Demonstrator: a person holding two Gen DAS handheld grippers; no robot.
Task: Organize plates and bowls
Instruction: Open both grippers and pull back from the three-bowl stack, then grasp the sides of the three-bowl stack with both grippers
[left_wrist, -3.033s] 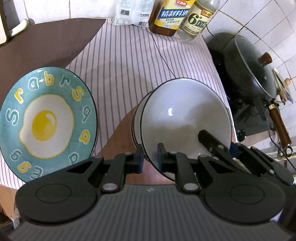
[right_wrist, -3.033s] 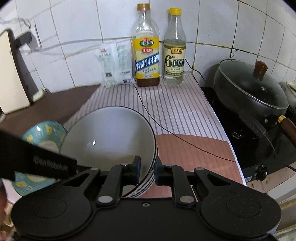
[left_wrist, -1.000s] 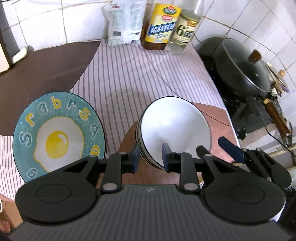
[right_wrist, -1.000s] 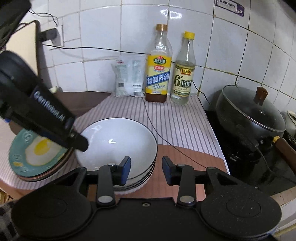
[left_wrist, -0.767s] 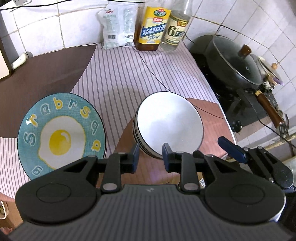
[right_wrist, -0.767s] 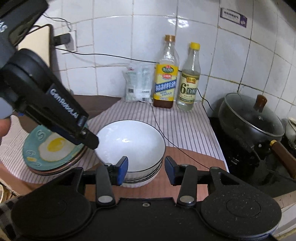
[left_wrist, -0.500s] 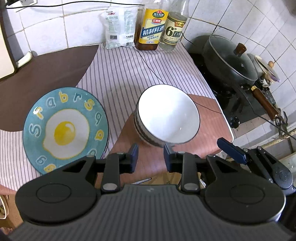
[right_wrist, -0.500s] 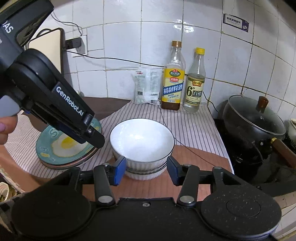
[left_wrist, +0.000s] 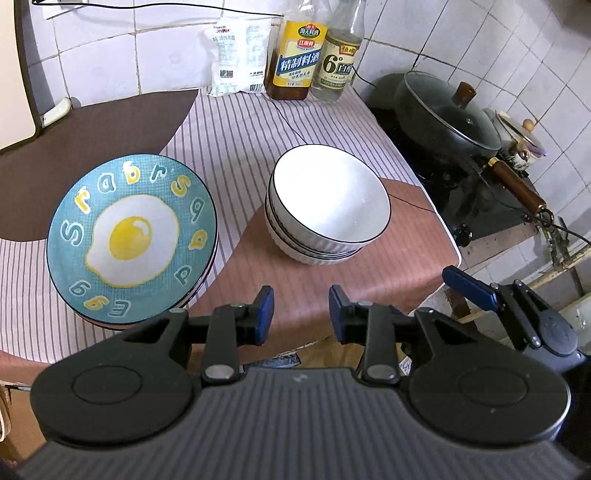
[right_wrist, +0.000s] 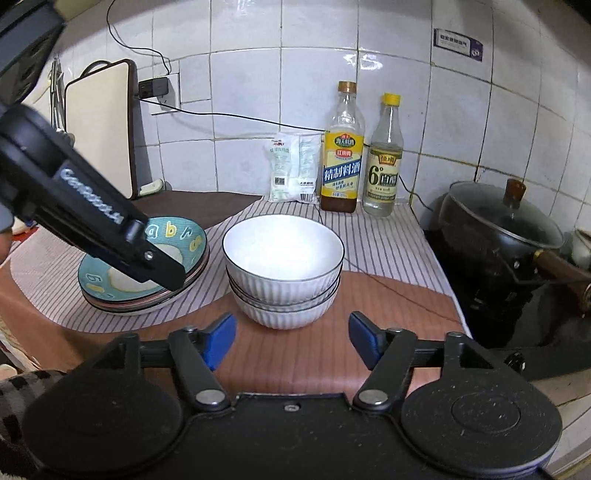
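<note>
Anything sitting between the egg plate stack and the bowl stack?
Nothing; between the plate stack and the bowl stack there is only striped cloth and brown mat, clearest in the left wrist view.

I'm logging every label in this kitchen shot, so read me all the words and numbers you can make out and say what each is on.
"精制料酒": yellow label of the brown bottle.
"6°": label of the clear bottle; its other characters are too blurred.
"Egg" and scattered letters "S r a b r s": egg plate.
"GenRobot.AI", partly blurred: body of the left tongs.
White packets and the blue wall sign: print too small to read.
</note>
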